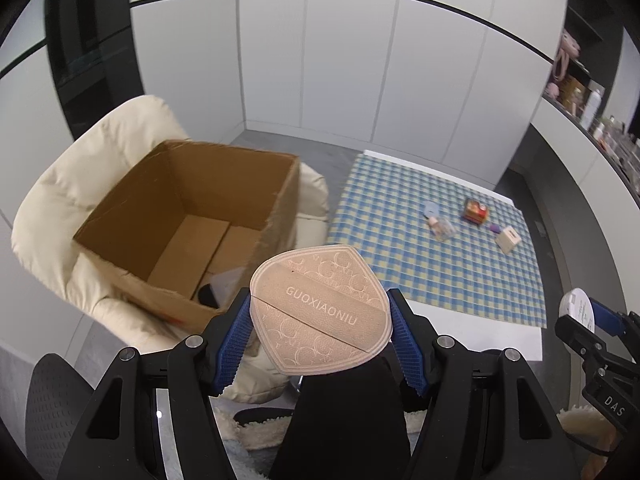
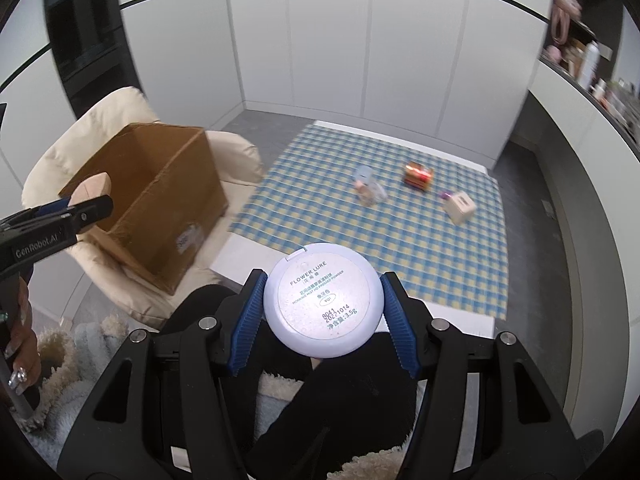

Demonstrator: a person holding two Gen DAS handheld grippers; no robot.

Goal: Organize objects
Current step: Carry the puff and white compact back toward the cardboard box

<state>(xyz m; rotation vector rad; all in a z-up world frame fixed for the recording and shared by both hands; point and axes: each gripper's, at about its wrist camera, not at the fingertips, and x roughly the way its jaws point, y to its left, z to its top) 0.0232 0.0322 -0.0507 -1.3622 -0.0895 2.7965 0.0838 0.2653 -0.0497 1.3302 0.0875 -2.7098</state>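
Observation:
My left gripper is shut on a beige powder puff marked GUOXIAONIU, held in the air just right of an open cardboard box. My right gripper is shut on a round white powder compact, held above the near edge of the table. The box sits on a cream armchair. The left gripper with the puff shows at the left of the right wrist view, next to the box. The compact shows at the right edge of the left wrist view.
A blue and yellow checked cloth covers a white table. On it lie a small bottle, a red and orange item and a small wooden box. A dark item lies inside the cardboard box. Shelves with bottles stand at the right.

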